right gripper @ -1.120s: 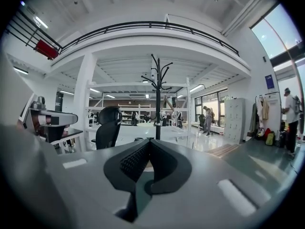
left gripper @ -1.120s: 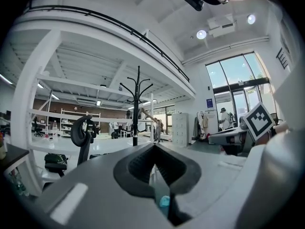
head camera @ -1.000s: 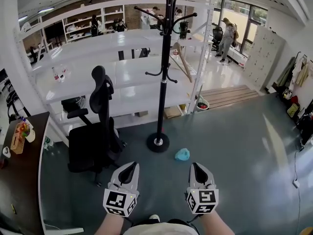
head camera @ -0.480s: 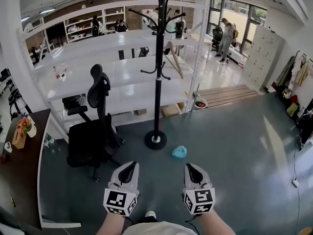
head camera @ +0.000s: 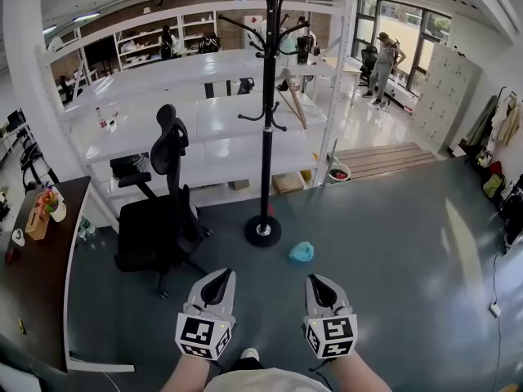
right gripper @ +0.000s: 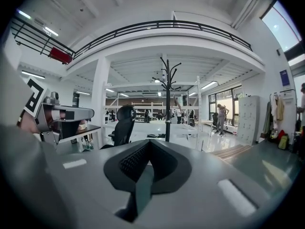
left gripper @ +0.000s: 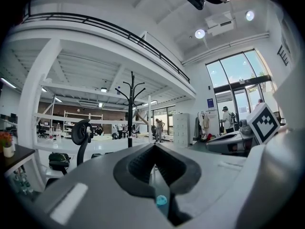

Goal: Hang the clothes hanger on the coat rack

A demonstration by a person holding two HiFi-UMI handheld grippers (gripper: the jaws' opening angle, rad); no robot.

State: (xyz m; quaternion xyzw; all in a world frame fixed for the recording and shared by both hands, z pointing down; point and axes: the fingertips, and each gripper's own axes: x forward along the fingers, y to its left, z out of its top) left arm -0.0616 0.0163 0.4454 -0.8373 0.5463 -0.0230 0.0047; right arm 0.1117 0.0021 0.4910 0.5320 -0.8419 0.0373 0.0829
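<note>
The black coat rack (head camera: 269,96) stands on its round base (head camera: 262,231) on the grey floor, straight ahead of me. A wooden clothes hanger (head camera: 292,96) shows beside the pole's right, up among the hooks; I cannot tell which hook carries it. Both grippers are held low, side by side, well short of the rack. My left gripper (head camera: 217,278) is shut and holds nothing. My right gripper (head camera: 316,282) is likewise shut and holds nothing. The rack (left gripper: 131,109) appears far off in the left gripper view, and the rack (right gripper: 167,104) also shows in the right gripper view.
A black office chair (head camera: 159,219) stands left of the rack. A small teal thing (head camera: 301,252) lies on the floor right of the base. White shelving (head camera: 204,129) runs behind. A dark desk (head camera: 33,276) sits at the left. A person (head camera: 382,64) stands far back right.
The view has drifted slightly, so the rack sits a little further left and closer. The right gripper has edged left. Both grippers stay shut.
</note>
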